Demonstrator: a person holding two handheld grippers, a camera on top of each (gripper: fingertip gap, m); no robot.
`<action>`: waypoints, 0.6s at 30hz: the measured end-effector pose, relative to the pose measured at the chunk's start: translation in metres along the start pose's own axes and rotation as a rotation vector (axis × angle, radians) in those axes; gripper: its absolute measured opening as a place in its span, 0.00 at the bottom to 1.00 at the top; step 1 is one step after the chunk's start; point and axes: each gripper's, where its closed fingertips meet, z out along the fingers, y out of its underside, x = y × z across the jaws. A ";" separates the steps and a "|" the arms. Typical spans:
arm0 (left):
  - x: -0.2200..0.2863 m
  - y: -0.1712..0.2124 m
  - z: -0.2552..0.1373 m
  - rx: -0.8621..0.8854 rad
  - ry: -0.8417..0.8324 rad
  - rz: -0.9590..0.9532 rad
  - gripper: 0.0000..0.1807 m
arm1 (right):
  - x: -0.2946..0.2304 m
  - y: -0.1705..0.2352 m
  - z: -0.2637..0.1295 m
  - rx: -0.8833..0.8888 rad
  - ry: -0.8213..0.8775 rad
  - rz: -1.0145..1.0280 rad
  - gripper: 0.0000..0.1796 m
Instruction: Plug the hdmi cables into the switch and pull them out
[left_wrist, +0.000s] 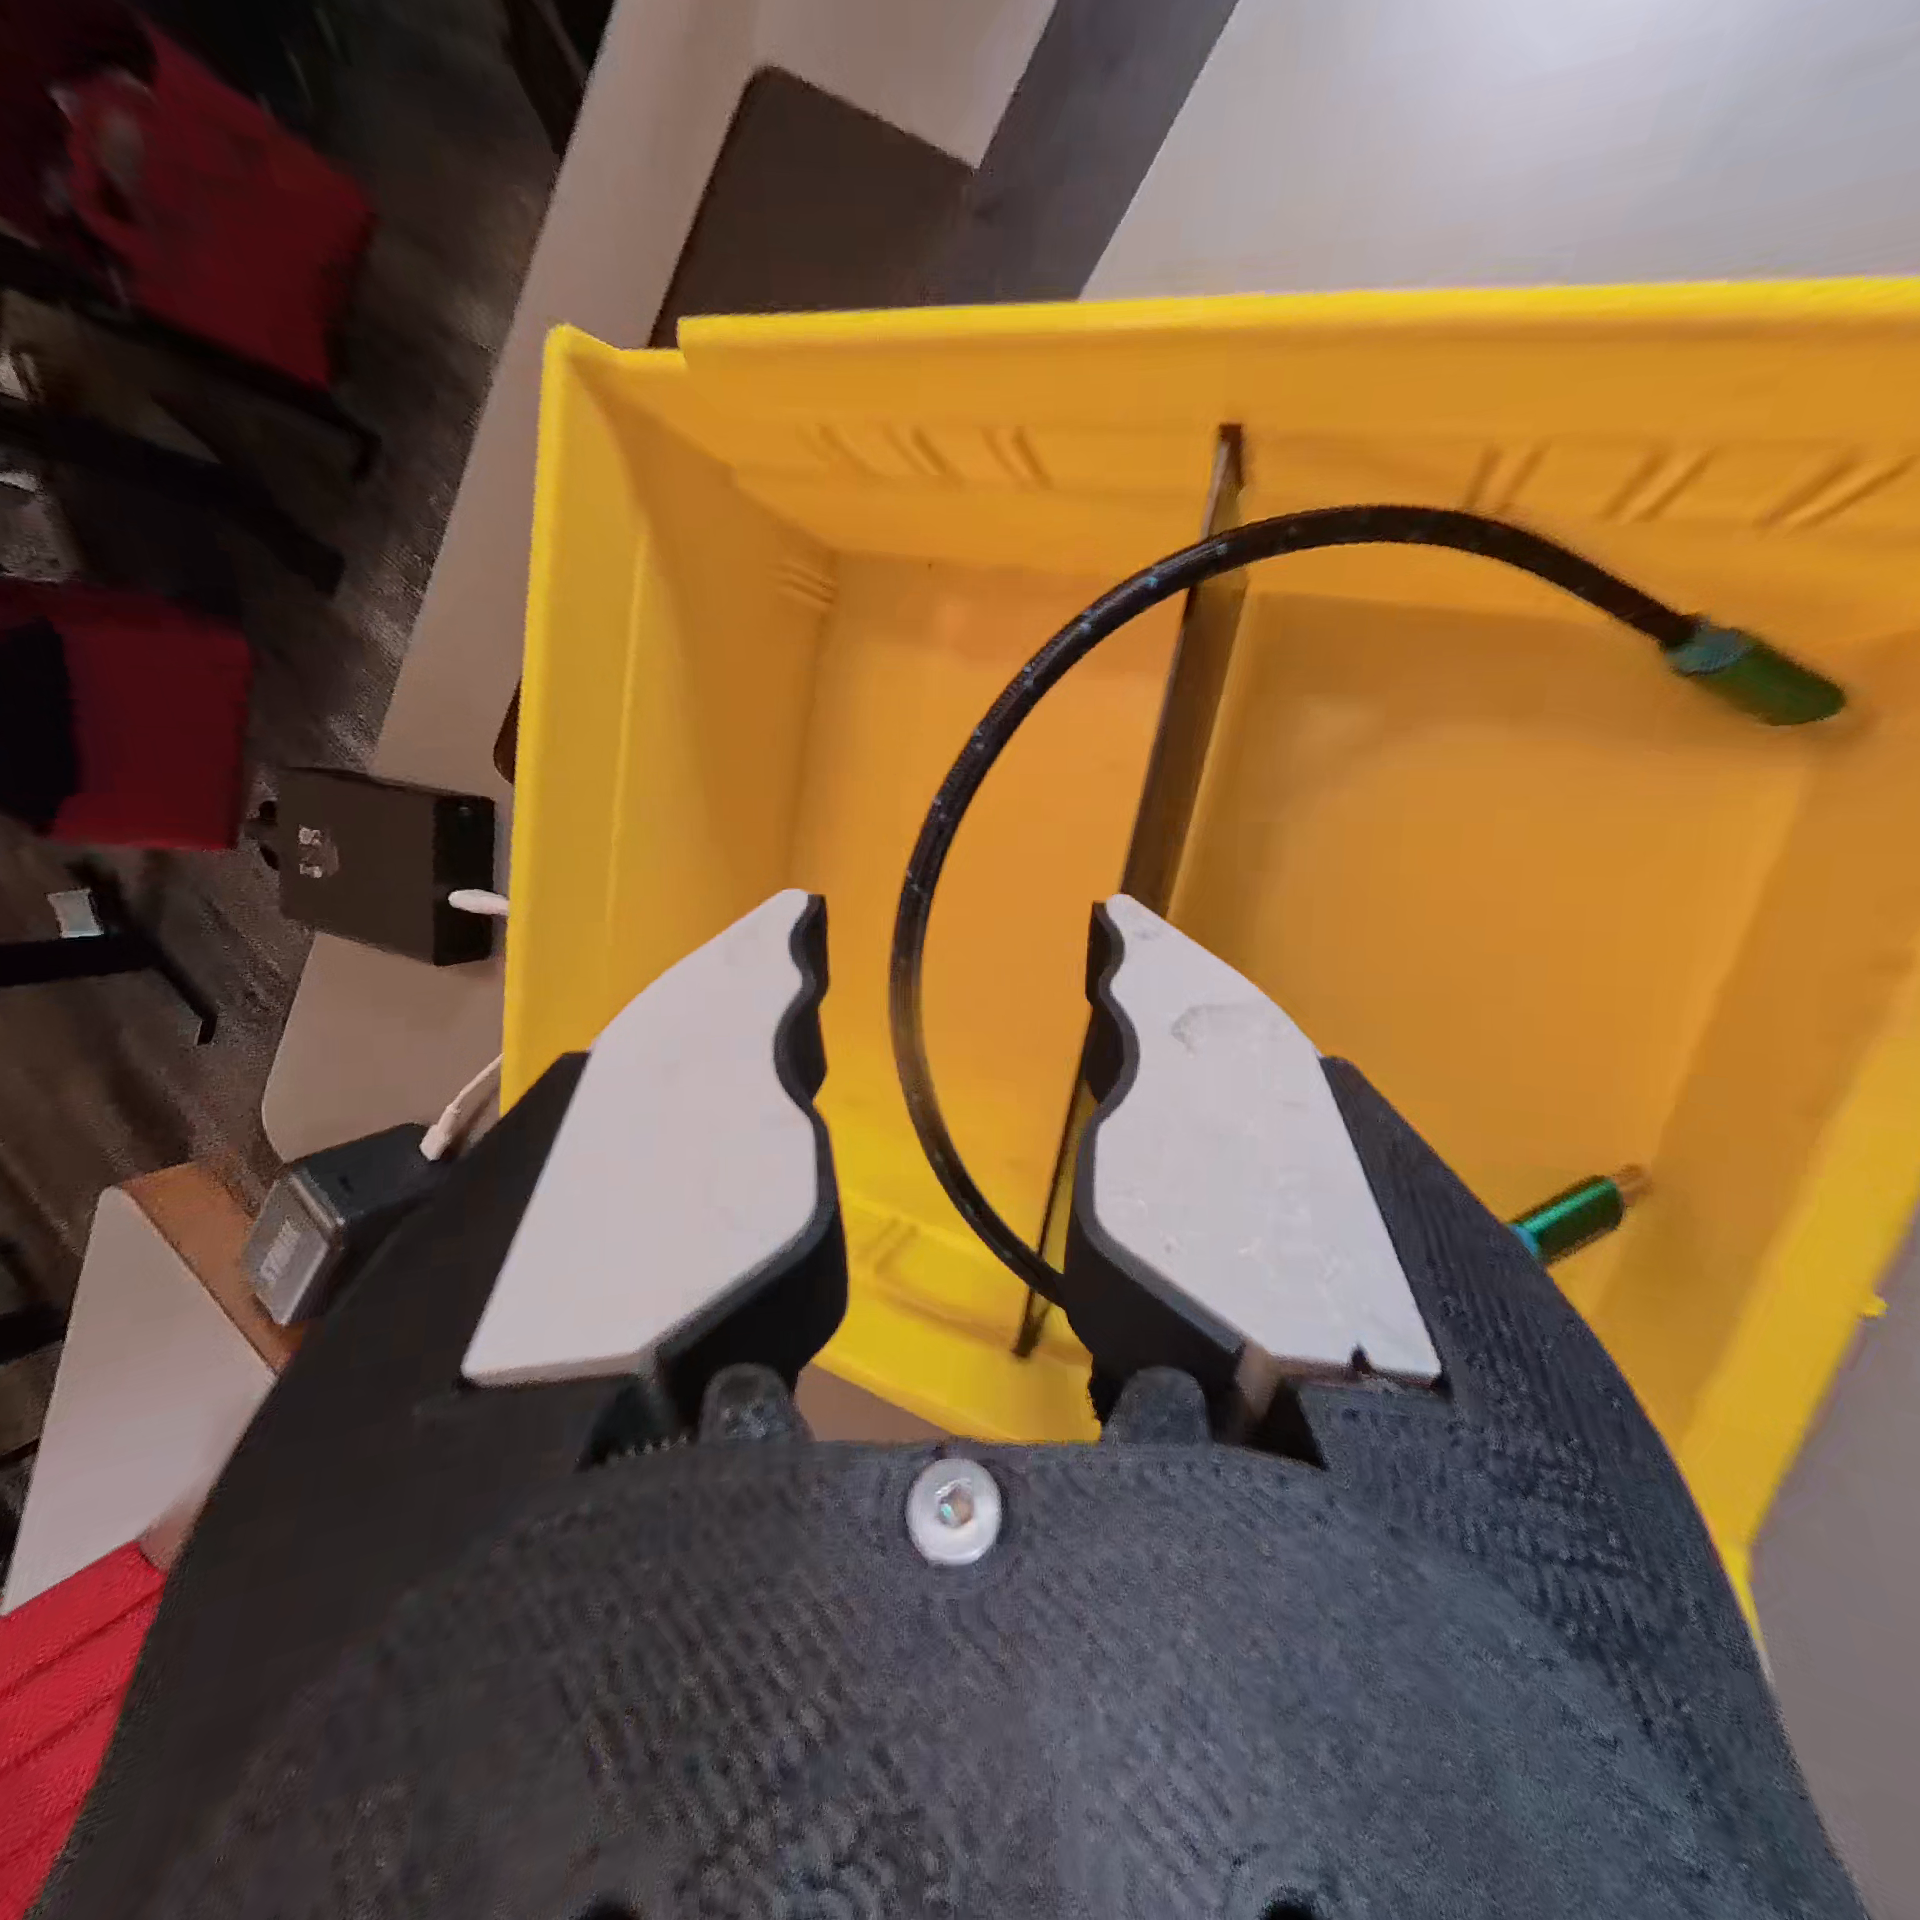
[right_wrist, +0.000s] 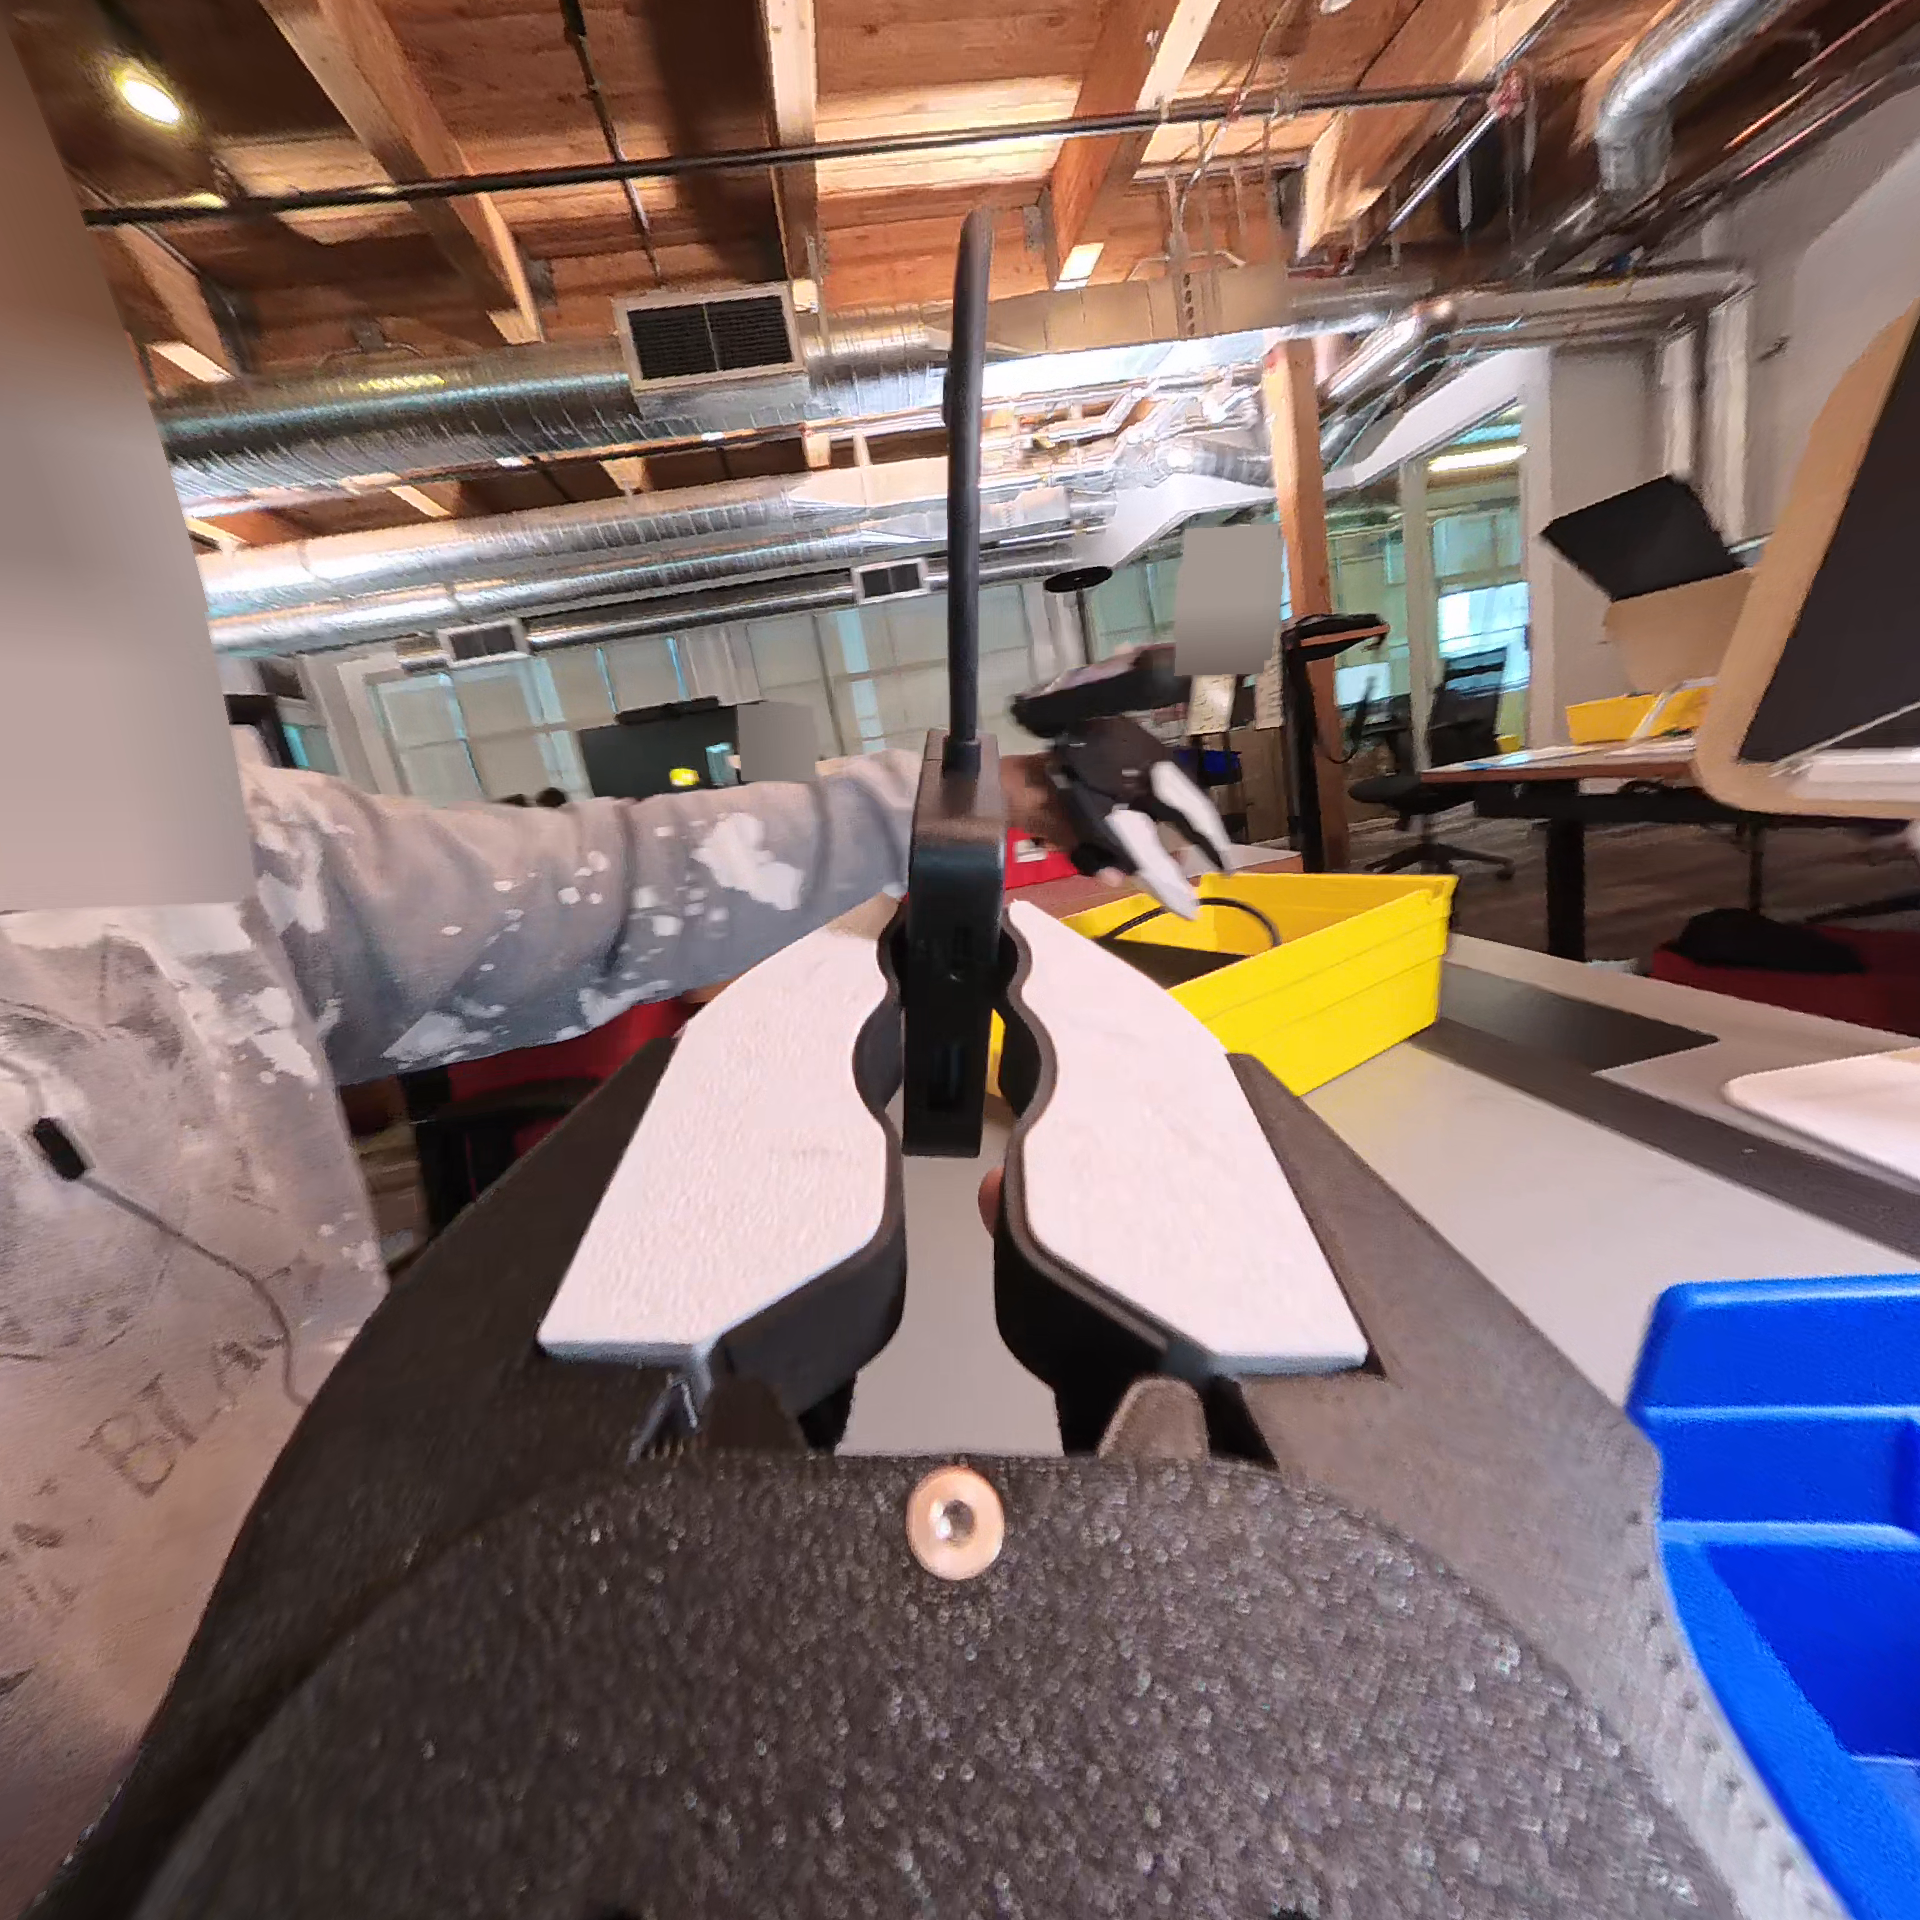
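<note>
Switch (right_wrist: 951, 966): clamped upright in right claw (right_wrist: 951, 982). Left claw (left_wrist: 956, 987): spread, empty, above HDMI cable (left_wrist: 935, 821) in yellow bin (left_wrist: 727, 436).

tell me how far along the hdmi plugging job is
Early. Done: the right gripper is shut on the black switch, held upright. In hand: the open left gripper hovers over the yellow bin, where the black cable with green plugs lies loose. Left: grasping, plugging in, pulling out.
</note>
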 end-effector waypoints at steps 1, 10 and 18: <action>-0.002 0.000 0.007 -0.024 0.014 0.014 0.28 | 0.000 0.002 0.000 0.000 -0.011 0.017 0.07; -0.008 -0.011 0.021 -0.118 0.079 0.122 0.05 | 0.014 0.013 -0.006 -0.001 -0.014 0.106 0.07; -0.031 -0.017 -0.033 -0.008 0.109 0.004 0.05 | 0.018 0.002 -0.014 0.074 -0.039 0.163 0.07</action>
